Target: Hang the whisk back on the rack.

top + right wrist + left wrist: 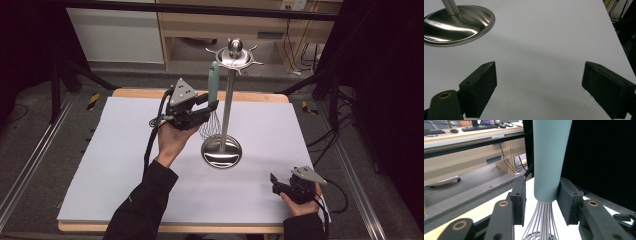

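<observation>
A whisk with a pale green handle [214,80] and wire loops [211,127] hangs upright from the top ring of a steel utensil stand [227,100] with a round base [221,151]. My left gripper [212,105] is raised beside the stand, its jaws on either side of the handle's lower end. In the left gripper view the handle [549,157] stands between the pads of the left gripper [541,192], with a gap at the left pad [520,195]. My right gripper [274,182] rests low near the table's front right corner, open and holding nothing. In the right gripper view, the right gripper [539,75] faces bare table, with the stand's base [456,23] ahead to the left.
A white board [125,165] covers the table, with a wooden edge showing at the back and front. Metal rails run along the floor on both sides. Wooden furniture and cables stand behind the table. The board's left half is bare.
</observation>
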Demonstrator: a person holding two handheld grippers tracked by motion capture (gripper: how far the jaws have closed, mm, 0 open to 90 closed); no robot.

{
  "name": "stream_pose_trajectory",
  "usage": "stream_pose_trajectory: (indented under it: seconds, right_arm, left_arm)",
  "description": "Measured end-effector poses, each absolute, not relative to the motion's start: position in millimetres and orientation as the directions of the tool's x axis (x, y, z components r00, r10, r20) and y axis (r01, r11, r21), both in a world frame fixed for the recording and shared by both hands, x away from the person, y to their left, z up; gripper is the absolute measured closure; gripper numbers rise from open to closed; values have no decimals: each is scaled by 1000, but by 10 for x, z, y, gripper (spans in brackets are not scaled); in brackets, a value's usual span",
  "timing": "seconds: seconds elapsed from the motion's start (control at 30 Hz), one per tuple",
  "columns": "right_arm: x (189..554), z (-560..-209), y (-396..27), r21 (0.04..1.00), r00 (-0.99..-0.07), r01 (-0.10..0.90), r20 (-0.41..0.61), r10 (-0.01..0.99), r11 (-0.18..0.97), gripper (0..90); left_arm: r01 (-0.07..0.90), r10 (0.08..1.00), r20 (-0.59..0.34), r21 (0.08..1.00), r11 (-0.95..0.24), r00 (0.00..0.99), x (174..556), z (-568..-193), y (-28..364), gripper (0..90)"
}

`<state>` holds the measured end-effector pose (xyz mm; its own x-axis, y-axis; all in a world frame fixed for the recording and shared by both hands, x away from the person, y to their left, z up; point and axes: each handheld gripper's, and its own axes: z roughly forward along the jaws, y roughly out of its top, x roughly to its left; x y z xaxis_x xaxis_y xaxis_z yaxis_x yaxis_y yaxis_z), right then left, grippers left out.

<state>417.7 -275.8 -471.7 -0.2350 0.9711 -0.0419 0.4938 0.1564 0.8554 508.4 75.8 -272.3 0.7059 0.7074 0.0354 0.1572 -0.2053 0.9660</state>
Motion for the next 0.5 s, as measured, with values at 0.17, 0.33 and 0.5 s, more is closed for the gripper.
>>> stream_pose_trajectory:
  seconds: [0.17,0.33,0.5]
  right_arm:
    - [4174,-4718,-2763,855,-232,495,-43,972,156,131]
    - [4166,-4718,-2789,855,-227,497,-37,973,148,131]
    - [4160,-4722,-2802,856,-223,497,-34,974,144,131]
  left_arm:
    - [161,704,37,964,-213,709,5031,-2734,819,538]
    - [158,703,38,964,-212,710,4910,-2779,900,466]
    - [155,708,54,961,-228,704,4793,-2872,995,428]
